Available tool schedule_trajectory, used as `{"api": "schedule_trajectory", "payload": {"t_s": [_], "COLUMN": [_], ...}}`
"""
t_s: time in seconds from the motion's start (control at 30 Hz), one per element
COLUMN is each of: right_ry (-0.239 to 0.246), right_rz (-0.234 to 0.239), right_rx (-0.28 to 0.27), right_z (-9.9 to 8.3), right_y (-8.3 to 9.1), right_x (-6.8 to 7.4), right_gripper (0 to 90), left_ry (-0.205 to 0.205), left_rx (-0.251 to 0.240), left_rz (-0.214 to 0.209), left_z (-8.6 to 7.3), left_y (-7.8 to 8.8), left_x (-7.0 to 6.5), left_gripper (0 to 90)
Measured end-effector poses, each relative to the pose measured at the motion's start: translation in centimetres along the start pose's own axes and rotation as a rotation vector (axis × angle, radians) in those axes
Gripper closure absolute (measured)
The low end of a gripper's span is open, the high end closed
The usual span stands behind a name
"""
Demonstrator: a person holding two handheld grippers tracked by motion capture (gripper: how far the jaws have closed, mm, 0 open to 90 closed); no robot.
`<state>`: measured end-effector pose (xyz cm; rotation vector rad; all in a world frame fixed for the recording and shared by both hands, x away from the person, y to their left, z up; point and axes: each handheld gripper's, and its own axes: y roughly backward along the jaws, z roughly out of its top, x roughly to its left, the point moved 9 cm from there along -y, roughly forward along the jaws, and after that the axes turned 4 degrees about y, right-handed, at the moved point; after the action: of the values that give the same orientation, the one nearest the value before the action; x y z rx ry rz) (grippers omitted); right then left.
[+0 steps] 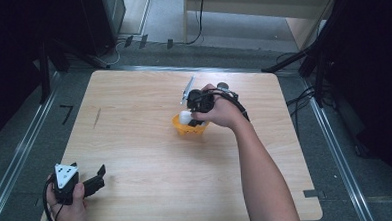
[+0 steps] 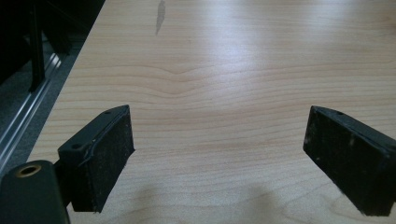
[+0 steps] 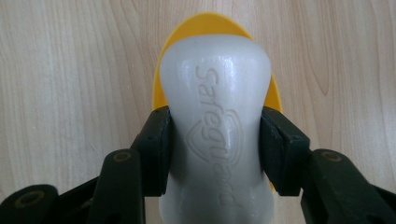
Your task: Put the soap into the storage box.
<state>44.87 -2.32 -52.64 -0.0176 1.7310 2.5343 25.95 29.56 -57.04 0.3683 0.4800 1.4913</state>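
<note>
From above, the right hand-held gripper point(image 1: 193, 115) holds a white bar of soap point(image 1: 185, 117) over a yellow dish point(image 1: 189, 128) at the table's point(image 1: 135, 143) center, while the left hand-held gripper point(image 1: 98, 176) sits at 7 o'clock. The left gripper view shows its jaws wide apart over bare wood. In the right gripper view, both jaws clamp the soap point(image 3: 215, 126) above the dish point(image 3: 205, 23).

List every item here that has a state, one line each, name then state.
Left gripper: open, holding nothing, over bare wood.
Right gripper: shut on the soap bar.
Soap bar: white, gripped by its waist, above the dish.
Yellow dish: upright on the table.
</note>
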Motion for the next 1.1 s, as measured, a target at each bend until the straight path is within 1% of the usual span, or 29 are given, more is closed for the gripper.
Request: {"api": "schedule_trajectory", "payload": {"t_s": [0.03, 0.07, 0.2, 0.23, 0.33, 0.6, 0.63, 0.67, 0.73, 0.77, 0.8, 0.87, 0.93, 1.0, 1.03, 1.1], "right_ry": [0.005, -0.002, -0.003, 0.003, -0.010, -0.011, -0.029, -0.037, -0.062, -0.062, -0.079, -0.083, -0.098, -0.088, -0.096, -0.102], "right_rz": [0.003, 0.006, 0.012, 0.011, 0.017, 0.024, 0.034, 0.042, 0.041, 0.041, 0.032, 0.029, 0.040, 0.038, 0.036, 0.034], "right_rx": [0.009, 0.008, 0.008, 0.005, 0.009, 0.011, 0.012, 0.011, -0.002, -0.002, -0.040, -0.047, -0.044, -0.044, -0.041, -0.053], "right_z": [-0.1, -0.1, -0.1, 0.0, -0.2, -0.2, -0.3, -0.3, -0.2, -0.2, 0.2, 0.2, 0.0, -0.1, -0.2, -0.2], "right_y": [-0.4, -0.5, -0.9, -1.0, -1.2, -1.5, -1.6, -1.6, -1.3, -1.3, -0.8, -0.6, -0.3, -0.2, 0.0, 0.2], "right_x": [-0.2, -0.1, -0.3, -0.4, -0.5, -0.6, -0.6, -0.6, -0.7, -0.7, -0.9, -1.0, -0.8, -0.8, -0.7, -0.6], "right_gripper": [50.7, 50.8, 50.7, 50.7, 50.7, 50.6, 50.3, 49.7, 47.4, 47.4, 47.3, 47.3, 46.4, 45.9, 44.7, 43.9], "left_ry": [0.000, -0.002, 0.000, 0.000, -0.001, -0.002, -0.002, -0.002, -0.002, -0.002, -0.002, -0.002, -0.001, 0.000, -0.001, -0.002], "left_rx": [0.002, 0.002, 0.001, 0.001, 0.002, 0.001, 0.002, 0.001, 0.001, 0.001, 0.001, 0.002, 0.002, 0.001, 0.002, 0.003], "left_rz": [0.001, 0.001, 0.001, 0.000, 0.001, 0.001, 0.001, 0.001, 0.001, 0.001, 0.000, 0.000, 0.000, -0.001, -0.001, 0.001], "left_z": [0.0, 0.0, 0.0, 0.0, 0.0, 0.0, 0.0, 0.0, 0.0, 0.0, 0.0, 0.0, 0.0, 0.0, 0.0, 0.0], "left_y": [0.0, 0.0, 0.0, 0.0, 0.0, 0.0, 0.0, 0.0, 0.0, 0.0, 0.0, 0.0, 0.0, 0.0, 0.0, 0.0], "left_x": [0.0, 0.0, 0.0, 0.0, 0.0, 0.0, 0.0, 0.0, 0.0, 0.0, 0.0, 0.0, 0.0, 0.0, 0.0, 0.0], "left_gripper": [9.0, 9.0, 9.0, 9.0, 9.0, 9.0, 9.0, 9.0, 8.9, 8.9, 9.0, 8.9, 9.0, 9.0, 9.0, 9.0]}}
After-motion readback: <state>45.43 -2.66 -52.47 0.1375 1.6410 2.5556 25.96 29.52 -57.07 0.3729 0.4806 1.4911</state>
